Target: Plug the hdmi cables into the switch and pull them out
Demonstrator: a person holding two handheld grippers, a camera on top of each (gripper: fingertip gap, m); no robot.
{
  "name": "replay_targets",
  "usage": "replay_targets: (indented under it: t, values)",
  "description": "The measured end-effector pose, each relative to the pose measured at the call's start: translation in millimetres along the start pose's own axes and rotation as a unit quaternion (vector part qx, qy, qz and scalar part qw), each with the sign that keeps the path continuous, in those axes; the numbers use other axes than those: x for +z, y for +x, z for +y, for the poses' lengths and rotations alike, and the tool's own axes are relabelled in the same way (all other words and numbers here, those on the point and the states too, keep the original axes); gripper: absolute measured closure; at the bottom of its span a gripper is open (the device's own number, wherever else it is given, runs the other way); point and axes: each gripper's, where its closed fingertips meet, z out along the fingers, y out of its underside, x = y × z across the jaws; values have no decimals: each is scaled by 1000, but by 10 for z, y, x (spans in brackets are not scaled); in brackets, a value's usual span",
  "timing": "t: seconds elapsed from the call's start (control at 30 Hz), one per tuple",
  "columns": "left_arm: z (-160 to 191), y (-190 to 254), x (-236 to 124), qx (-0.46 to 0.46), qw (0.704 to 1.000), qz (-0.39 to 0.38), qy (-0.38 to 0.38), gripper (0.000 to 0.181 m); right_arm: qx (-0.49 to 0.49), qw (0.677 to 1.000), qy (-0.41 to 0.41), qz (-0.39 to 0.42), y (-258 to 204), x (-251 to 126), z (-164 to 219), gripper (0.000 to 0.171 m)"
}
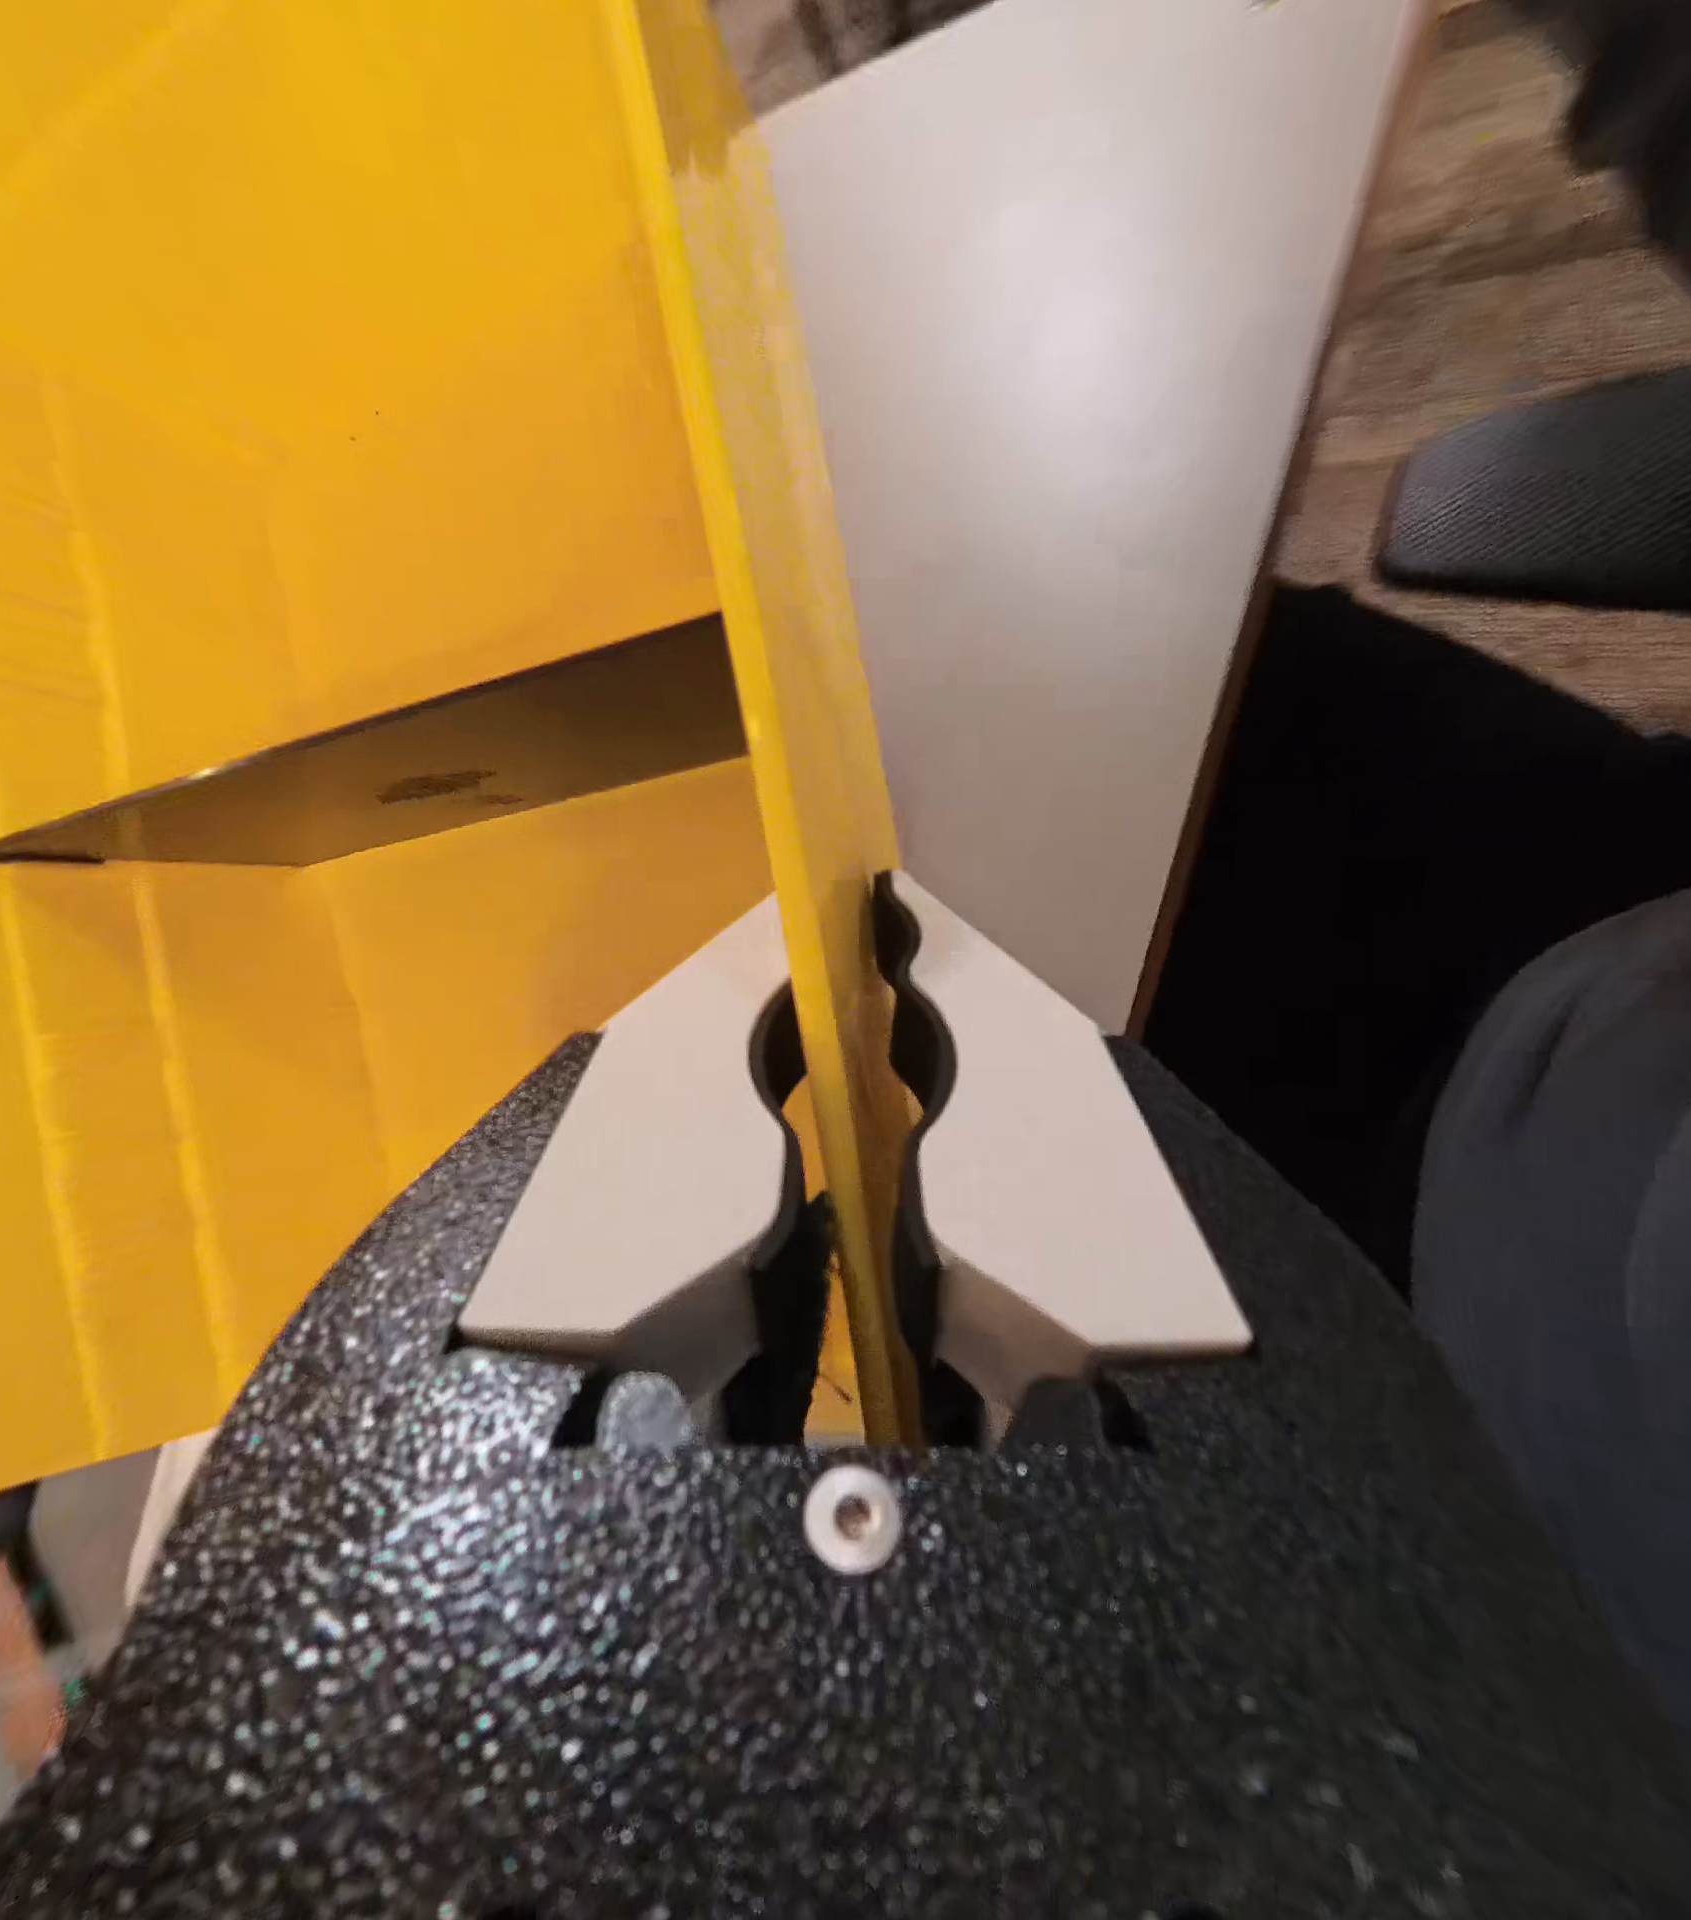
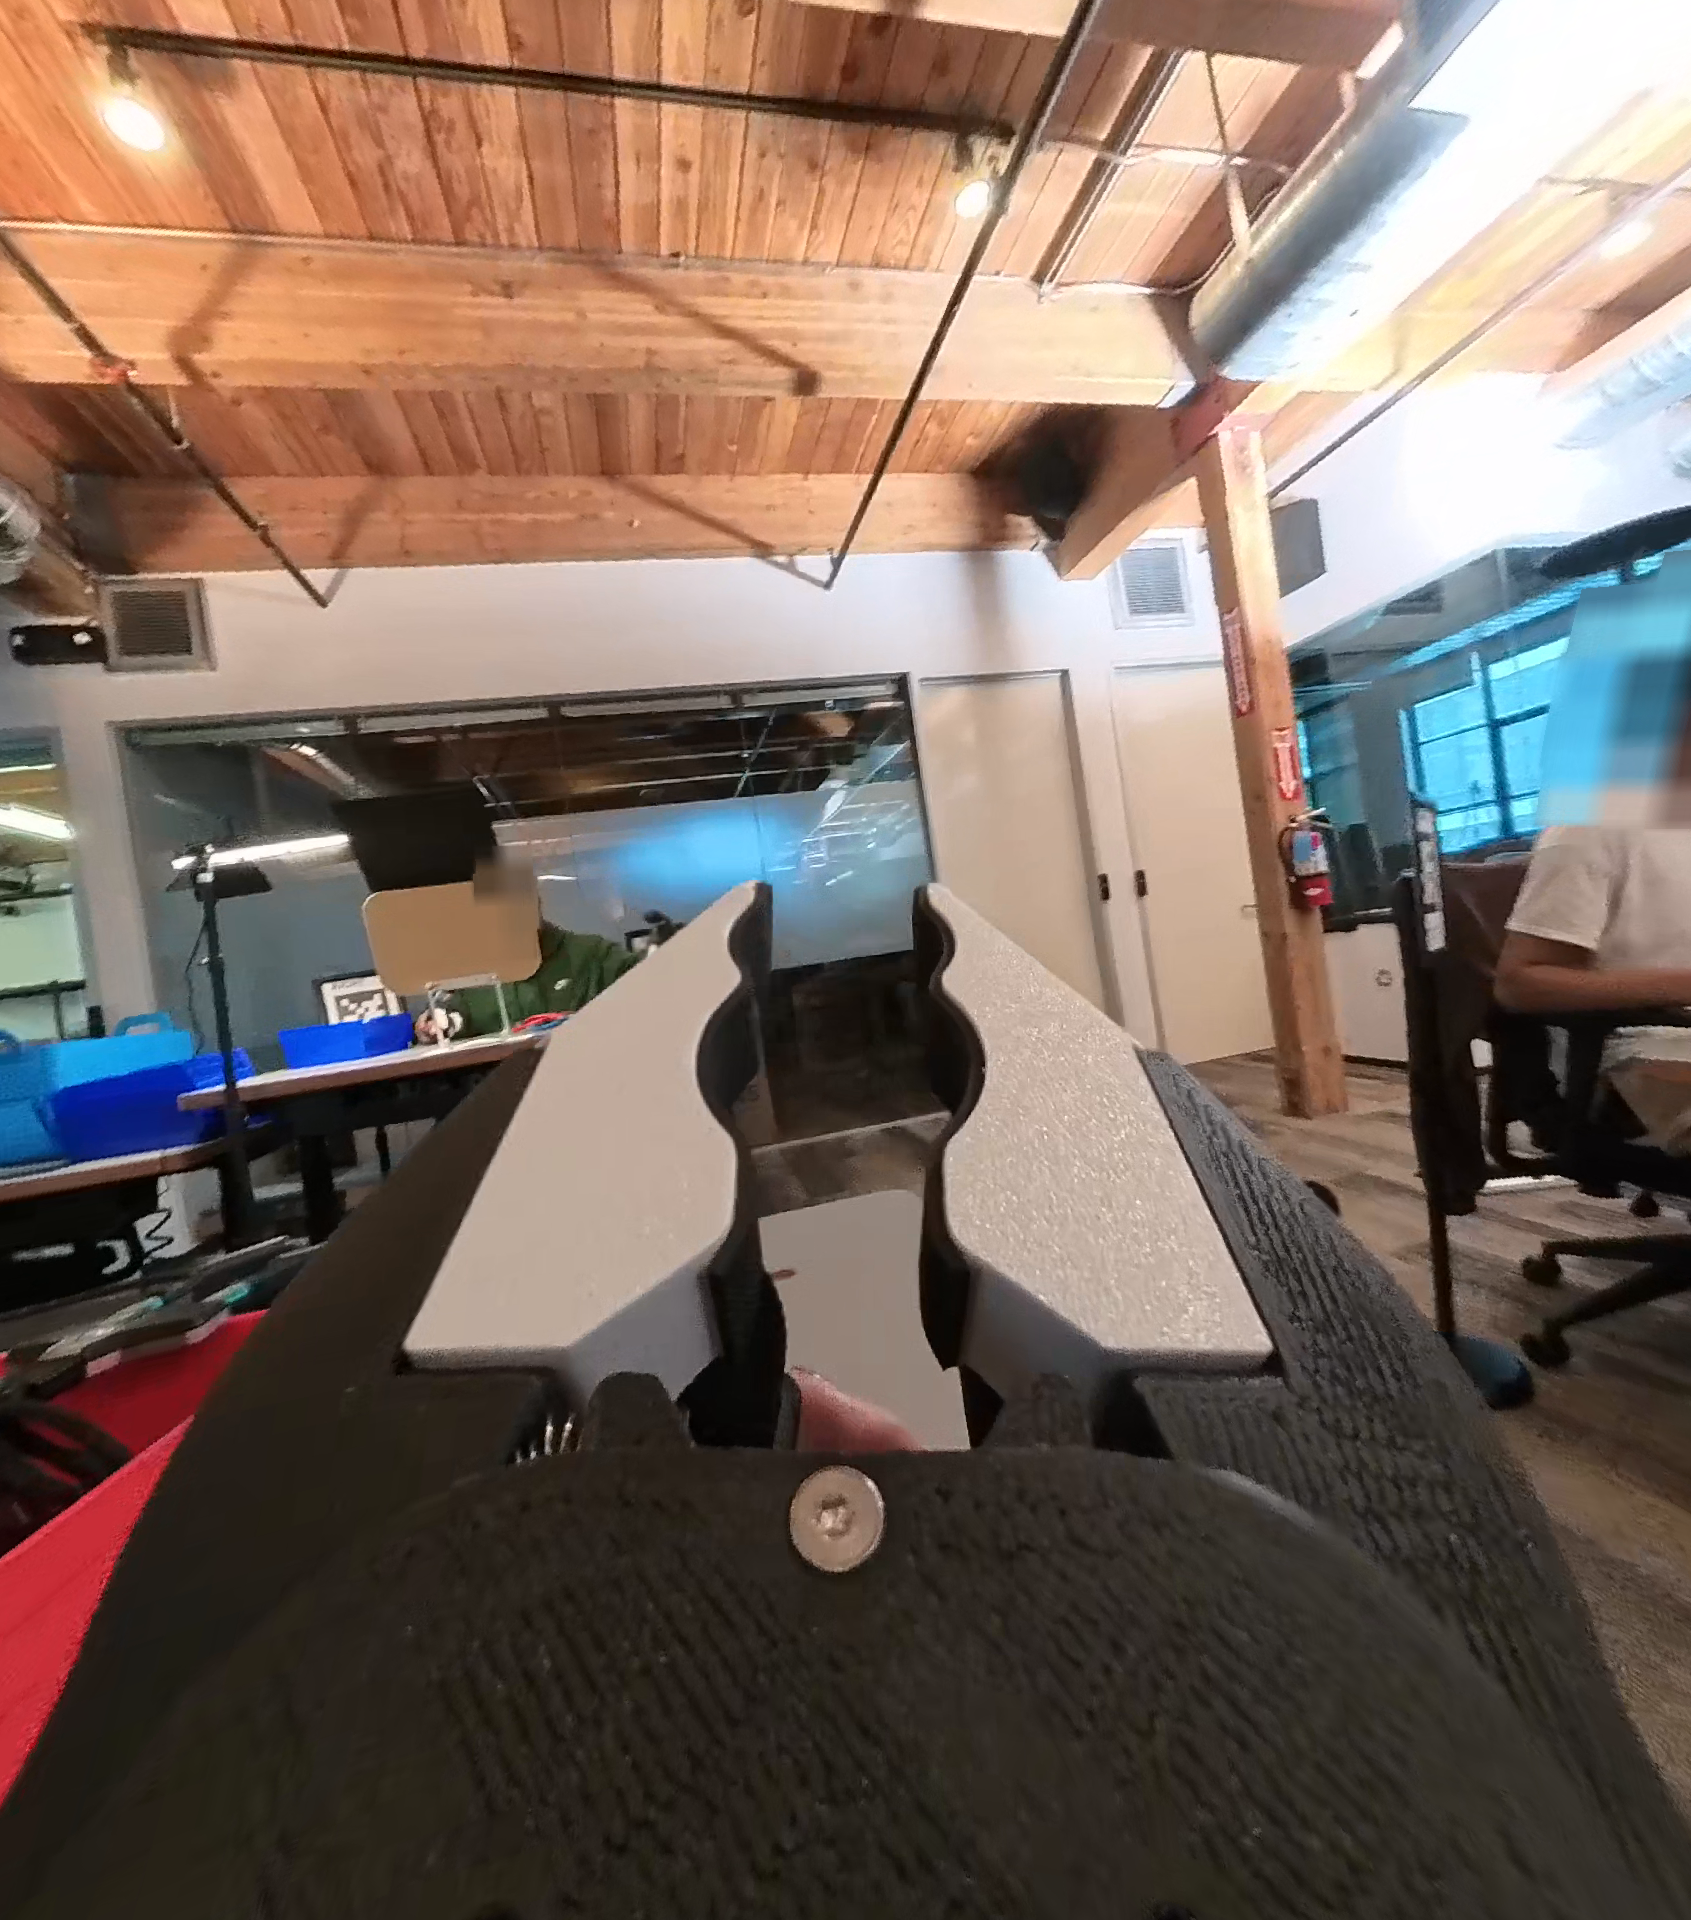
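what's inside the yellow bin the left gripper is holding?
The left gripper is clamped on the wall of the yellow bin. Inside, only a thin dark flat slab shows against the yellow interior. No cables or switch visible; the rest is out of frame.

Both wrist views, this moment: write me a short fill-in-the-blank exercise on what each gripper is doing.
1. The left gripper is shut on the edge of a thin ____ panel.
2. The right gripper is ____, holding nothing.
3. The right wrist view tilts up toward a ____ plank ceiling.

Missing words: yellow; open; wooden
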Motion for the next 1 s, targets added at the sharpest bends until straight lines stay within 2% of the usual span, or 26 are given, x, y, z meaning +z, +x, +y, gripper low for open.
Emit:
replay_targets:
  t: [0.13,0.27,0.37,0.47,0.57,0.7,0.83,0.93,1.0]
  values:
    - [-588,317,580,65,992,102,37,175,-9,999,2,35,311,-95,-148,146]
    - [-1035,639,1231,97,975,195,54,174,-22,997,2,67,629,-213,-265,146]
    - [-1188,804,1837,127,969,208,25,176,-66,993,9,102,856,-306,-351,148]
    - [-1278,884,2321,140,970,196,2,177,-87,988,5,124,1004,-355,-344,149]
    - [-1374,905,2606,115,973,201,-5,176,-65,991,-2,114,1017,-342,-297,149]
    - [-1369,922,2892,61,971,228,-37,176,-71,992,-11,103,964,-307,-250,149]
    - [-1187,842,3153,42,977,196,-71,177,-69,994,-22,84,857,-248,-180,150]
    - [-1050,790,3259,13,980,180,-84,177,-59,997,-42,34,657,-166,-87,150]
    - [-1008,756,3261,38,980,172,-89,177,-53,996,-67,0,519,-118,12,150]
